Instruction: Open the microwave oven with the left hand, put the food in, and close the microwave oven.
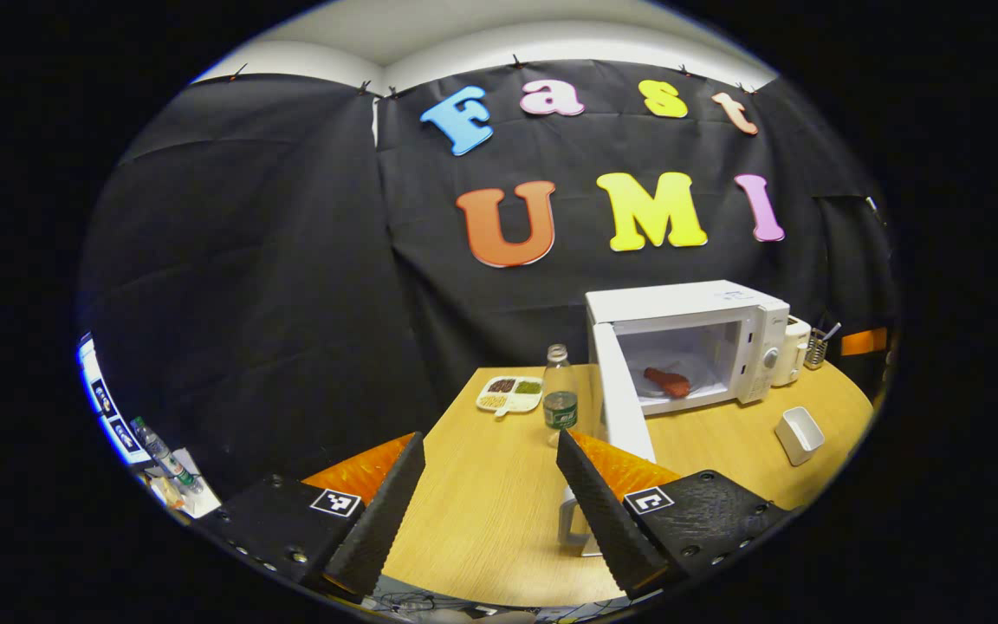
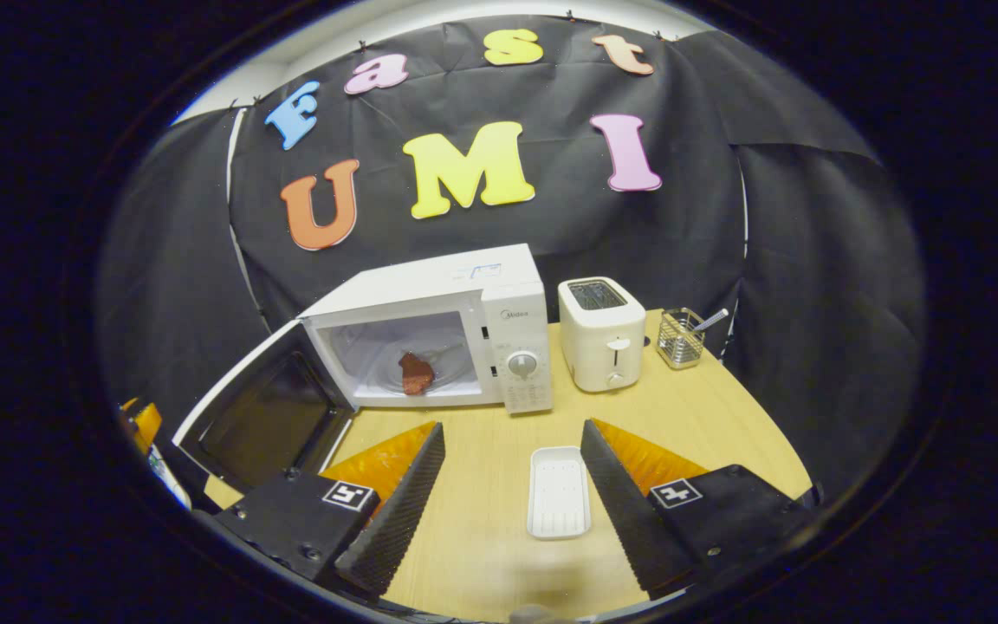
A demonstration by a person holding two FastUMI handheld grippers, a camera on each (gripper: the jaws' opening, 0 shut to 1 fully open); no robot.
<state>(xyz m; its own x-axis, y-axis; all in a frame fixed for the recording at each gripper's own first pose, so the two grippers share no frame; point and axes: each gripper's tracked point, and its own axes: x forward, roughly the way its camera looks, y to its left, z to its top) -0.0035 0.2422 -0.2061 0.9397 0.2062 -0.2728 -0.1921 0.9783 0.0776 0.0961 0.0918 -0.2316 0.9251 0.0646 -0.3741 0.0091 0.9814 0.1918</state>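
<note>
Food [image 2: 416,373] lies on the floor of the microwave [image 2: 464,286], well inside the cavity, a reddish piece resting on what looks like the glass turntable. So the loading seems done and, as I judge it, only the closing is left. The door [image 2: 261,414] hangs wide open, swung out toward the near side of the table [image 2: 707,425], which is why the cavity is plainly visible from both grippers.

From the left gripper [image 1: 490,485], the door [image 1: 623,394] is edge-on just ahead and slightly right of its fingers, with the food [image 1: 667,381] beyond it. Its jaws are spread wide and hold nothing. It sits on the outer face side of the door, a fair spot for a push to swing it shut.

The right gripper [image 2: 512,472] is likewise spread wide and empty. A white tray [image 2: 559,490] lies on the table between its fingers, not touched by either as far as I can tell.

A bottle [image 1: 560,397] stands just left of the door's edge, with a divided plate [image 1: 510,393] behind it; both are outside the door's closing arc, I think. A toaster [image 2: 602,334] and a wire basket [image 2: 681,338] stand to the right of the microwave, away from the door. Open tabletop lies ahead of both grippers.
</note>
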